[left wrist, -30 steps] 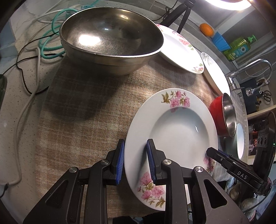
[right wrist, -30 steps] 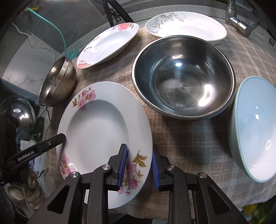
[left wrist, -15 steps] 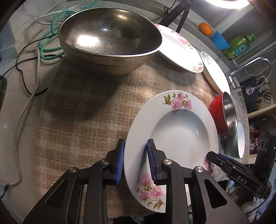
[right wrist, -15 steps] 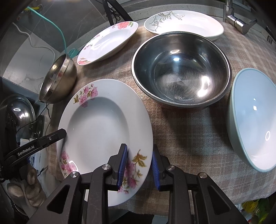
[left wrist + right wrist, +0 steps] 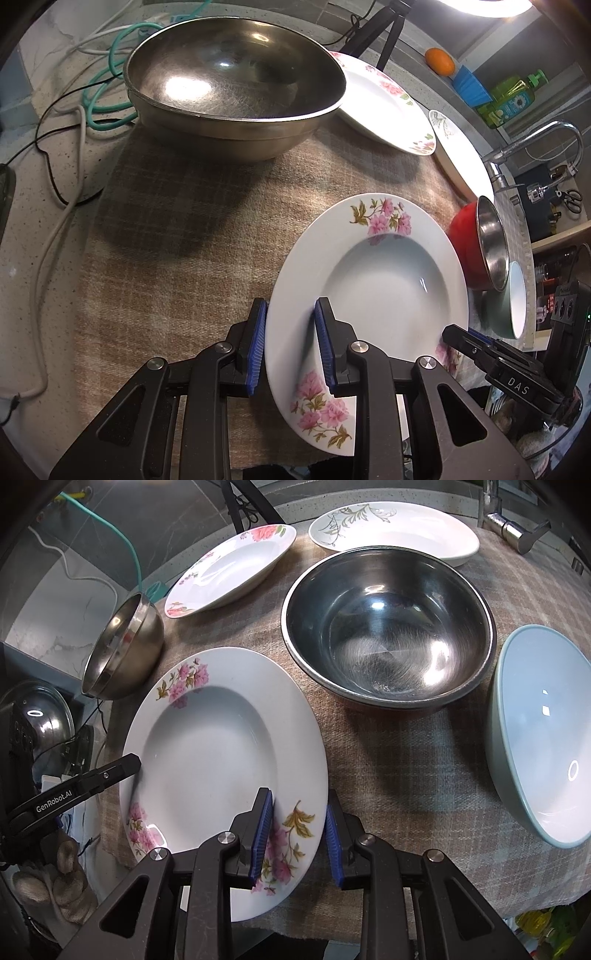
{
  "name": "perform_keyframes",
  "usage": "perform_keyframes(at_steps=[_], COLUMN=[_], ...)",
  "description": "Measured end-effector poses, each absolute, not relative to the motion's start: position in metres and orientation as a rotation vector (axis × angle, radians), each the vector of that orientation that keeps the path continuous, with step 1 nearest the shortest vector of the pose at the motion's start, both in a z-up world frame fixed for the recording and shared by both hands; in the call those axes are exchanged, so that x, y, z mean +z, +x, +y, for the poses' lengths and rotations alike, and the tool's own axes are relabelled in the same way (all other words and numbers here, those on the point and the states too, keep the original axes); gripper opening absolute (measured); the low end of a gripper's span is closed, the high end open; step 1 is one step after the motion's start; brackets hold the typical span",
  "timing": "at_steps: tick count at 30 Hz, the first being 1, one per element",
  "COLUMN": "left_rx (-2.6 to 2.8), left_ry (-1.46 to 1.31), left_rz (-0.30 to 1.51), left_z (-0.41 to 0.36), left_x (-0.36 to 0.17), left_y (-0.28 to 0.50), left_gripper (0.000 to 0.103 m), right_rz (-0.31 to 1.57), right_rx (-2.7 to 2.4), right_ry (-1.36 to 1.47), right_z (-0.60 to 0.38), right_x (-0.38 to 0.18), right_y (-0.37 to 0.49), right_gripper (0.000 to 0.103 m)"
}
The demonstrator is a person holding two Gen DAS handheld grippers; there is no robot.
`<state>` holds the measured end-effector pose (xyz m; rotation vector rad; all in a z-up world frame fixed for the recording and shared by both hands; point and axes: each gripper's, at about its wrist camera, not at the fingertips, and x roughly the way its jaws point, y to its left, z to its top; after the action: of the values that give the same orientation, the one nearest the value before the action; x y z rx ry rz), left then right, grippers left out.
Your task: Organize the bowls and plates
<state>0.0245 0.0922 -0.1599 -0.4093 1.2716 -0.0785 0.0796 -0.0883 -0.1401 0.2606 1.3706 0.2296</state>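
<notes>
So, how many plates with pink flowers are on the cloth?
2. One pink-flower plate is near the front edge, with both tools on its rim. The second pink-flower plate lies at the back, behind the large steel bowl. Others may be out of view.

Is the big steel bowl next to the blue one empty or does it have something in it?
Empty: the steel bowl shows only its bare, scratched, shiny bottom.

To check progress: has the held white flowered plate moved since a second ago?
Yes, slightly: the held white flowered plate drew away from the large steel bowl.
</notes>
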Motion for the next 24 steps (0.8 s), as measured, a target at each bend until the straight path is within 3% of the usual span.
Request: perform_keyframes(at_steps=[9,16,24], left_rx=[-0.062,-0.048,-0.041], left_ry=[-0.394,-0.390,-0.392], left_rz=[1.261,1.245,1.209], left_z=[0.092,0.099,0.101], left_x=[-0.157,-0.149,-0.133], left_y=[0.023,0.019,0.013], left_gripper=[0.024,0.025,0.025], right_rz=[1.361,1.339,1.299], right_rx=[0.226,0.214,0.207], right_ry=[0.207,0.204,0.203], right_z=[-0.082,-0.094,-0.109], right_x=[-0.136,-0.126,-0.107], right_y=[0.077,0.073,0.059], right_gripper=[0.027,0.040,0.041])
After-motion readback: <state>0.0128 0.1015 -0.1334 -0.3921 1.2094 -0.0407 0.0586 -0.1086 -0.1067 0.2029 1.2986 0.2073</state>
